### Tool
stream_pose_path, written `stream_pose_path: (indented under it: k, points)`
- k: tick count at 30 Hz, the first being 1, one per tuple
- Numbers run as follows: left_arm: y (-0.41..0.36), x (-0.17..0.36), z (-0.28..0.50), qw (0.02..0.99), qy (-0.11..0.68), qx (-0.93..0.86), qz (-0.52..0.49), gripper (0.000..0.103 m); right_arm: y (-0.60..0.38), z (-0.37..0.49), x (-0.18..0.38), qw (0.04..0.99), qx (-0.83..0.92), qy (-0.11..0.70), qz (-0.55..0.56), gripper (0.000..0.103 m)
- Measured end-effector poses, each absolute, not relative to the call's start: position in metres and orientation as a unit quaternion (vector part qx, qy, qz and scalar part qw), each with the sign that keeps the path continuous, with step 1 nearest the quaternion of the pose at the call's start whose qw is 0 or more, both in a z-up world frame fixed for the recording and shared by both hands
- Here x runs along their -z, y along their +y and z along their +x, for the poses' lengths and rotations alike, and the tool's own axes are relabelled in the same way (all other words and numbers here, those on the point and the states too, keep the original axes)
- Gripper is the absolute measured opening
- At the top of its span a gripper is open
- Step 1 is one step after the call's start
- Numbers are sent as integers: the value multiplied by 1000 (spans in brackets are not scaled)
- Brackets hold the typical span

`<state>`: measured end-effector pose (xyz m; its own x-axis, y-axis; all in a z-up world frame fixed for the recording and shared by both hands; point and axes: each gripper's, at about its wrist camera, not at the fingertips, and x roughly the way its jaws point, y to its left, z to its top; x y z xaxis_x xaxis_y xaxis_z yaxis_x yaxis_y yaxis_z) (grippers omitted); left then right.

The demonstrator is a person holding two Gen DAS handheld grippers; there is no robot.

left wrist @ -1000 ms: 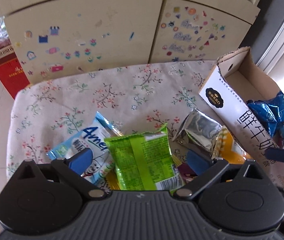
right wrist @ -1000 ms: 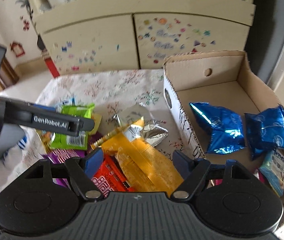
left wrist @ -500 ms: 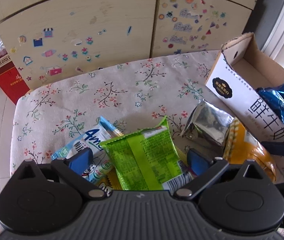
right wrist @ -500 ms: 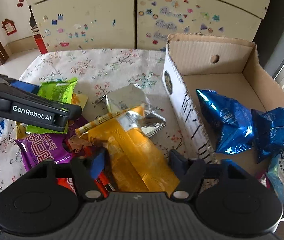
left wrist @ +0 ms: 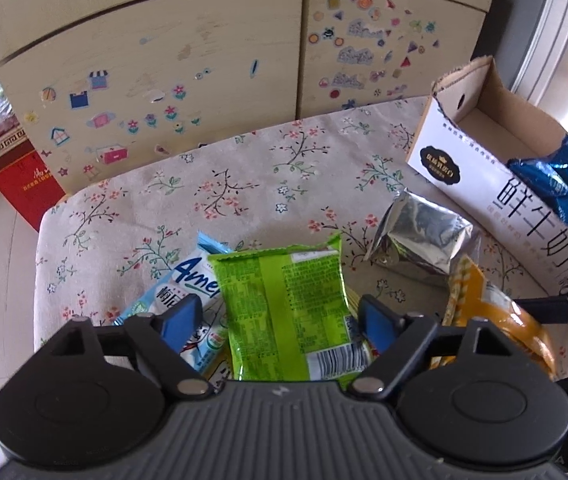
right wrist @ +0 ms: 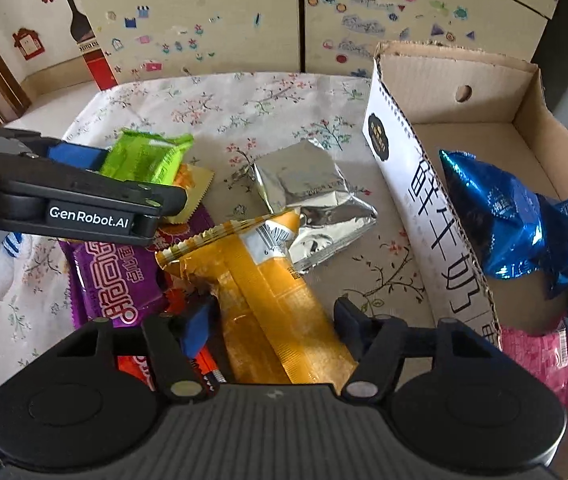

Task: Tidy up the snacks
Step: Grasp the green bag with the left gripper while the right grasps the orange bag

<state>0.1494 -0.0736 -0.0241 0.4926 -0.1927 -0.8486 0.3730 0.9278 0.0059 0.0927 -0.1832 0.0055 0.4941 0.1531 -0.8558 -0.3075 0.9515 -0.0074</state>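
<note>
My left gripper [left wrist: 280,322] points down over a green snack packet [left wrist: 284,300] that lies between its blue pads. Its jaws are closing, with a small gap still showing on the left side. The packet rests on a white-and-blue packet [left wrist: 188,284]. In the right wrist view the left gripper [right wrist: 84,200] hangs over the green packet [right wrist: 144,156]. My right gripper [right wrist: 272,322] has its pads against both sides of a long yellow packet [right wrist: 260,280], which lies on the floral cloth. A cardboard box [right wrist: 424,184] stands to the right with blue foil packets [right wrist: 504,220] inside.
A silver foil packet [right wrist: 308,192] lies beyond the yellow one, beside the box wall. A purple packet [right wrist: 116,280] and a red one [right wrist: 136,364] lie at the left. A pink packet [right wrist: 532,356] sits in the box. A stickered cabinet [left wrist: 204,60] stands behind the table [left wrist: 244,184].
The left jaws have narrowed around the green packet. The right gripper has come down and forward, and its jaws have closed in on the yellow packet.
</note>
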Motion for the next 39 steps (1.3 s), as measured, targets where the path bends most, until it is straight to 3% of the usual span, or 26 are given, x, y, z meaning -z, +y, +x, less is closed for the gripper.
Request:
stream_pose_path:
  k: [4,9,15,39]
  points:
    - [-80,27,148,860,469,167,114,85,-183,92,-2,860,-124,488,-82,70]
    - [-85,22,141,862,454,180,137,65,-185,89,-5,862,-120,486,-80,61]
    - [-86,16,135,863,447,188,141,55,-186,86,-9,867,-119,478,-73,58]
    - [-41,-13,129,879,431,193,68,52,-188,78,-23,880,-117,456,-61,53]
